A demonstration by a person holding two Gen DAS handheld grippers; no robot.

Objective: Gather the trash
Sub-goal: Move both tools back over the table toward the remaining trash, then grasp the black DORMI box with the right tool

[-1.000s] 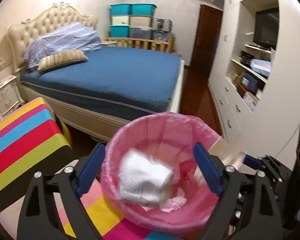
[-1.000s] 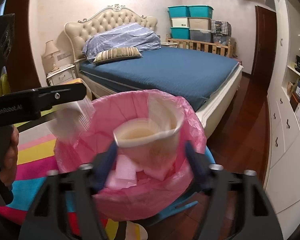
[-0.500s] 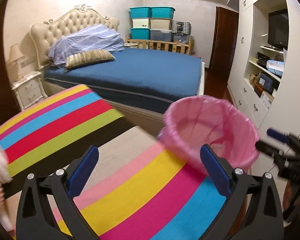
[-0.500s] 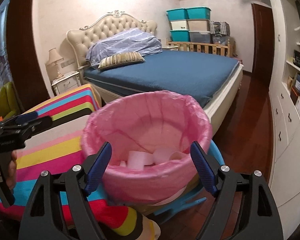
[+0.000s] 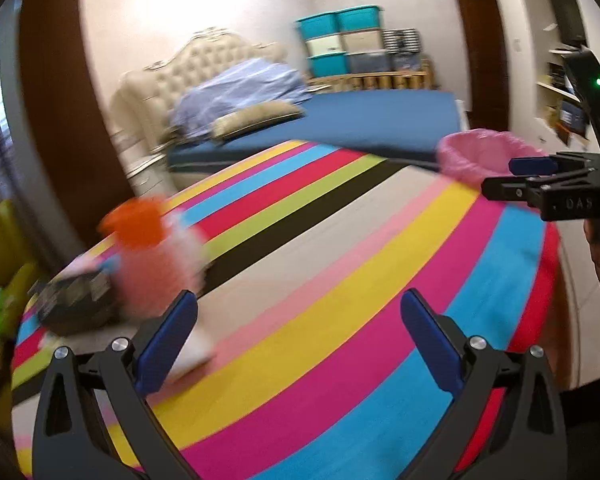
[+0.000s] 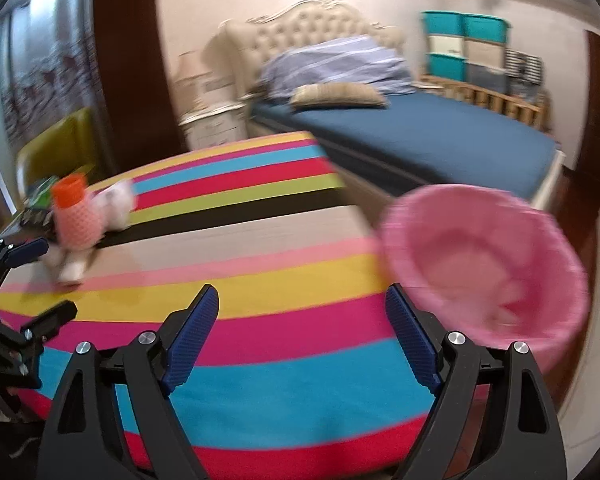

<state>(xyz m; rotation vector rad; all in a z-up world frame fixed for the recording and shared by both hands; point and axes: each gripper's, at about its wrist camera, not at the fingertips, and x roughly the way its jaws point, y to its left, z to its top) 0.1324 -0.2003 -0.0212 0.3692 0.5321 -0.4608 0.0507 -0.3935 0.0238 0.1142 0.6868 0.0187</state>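
— Where were you in the job at that moment?

— Between pickups, as I judged it. The striped tablecloth (image 5: 340, 280) filled most of what I saw from either wrist, and the wide middle of it was bare. The bin with the pink liner (image 6: 484, 268) sat off the table's right edge, with pale scraps lying in its bottom, blurred.

— And the trash that was left?

— At the far left end of the table. From the right wrist I saw a pink bottle with an orange cap (image 6: 76, 216), white crumpled paper (image 6: 118, 202) just beside it, and another pale scrap (image 6: 70, 270) on the cloth in front. A dark flat packet (image 5: 76, 300) lay next to the bottle in the left wrist view. All of it was smeared, so I couldn't tell bottle from paper at the edges.

— What were your claws doing?

— My left gripper (image 5: 300, 344) stood wide with nothing between its blue pads; the bottle was near its left finger (image 5: 166, 344), not inside. My right gripper (image 6: 300, 336) was opening, empty too, over the bare stripes.

— So the next move?

— I reckoned the left one had to centre on the nearest piece and come down so its pads straddled it before closing. The bottle looked tall and likely to tip if nudged.
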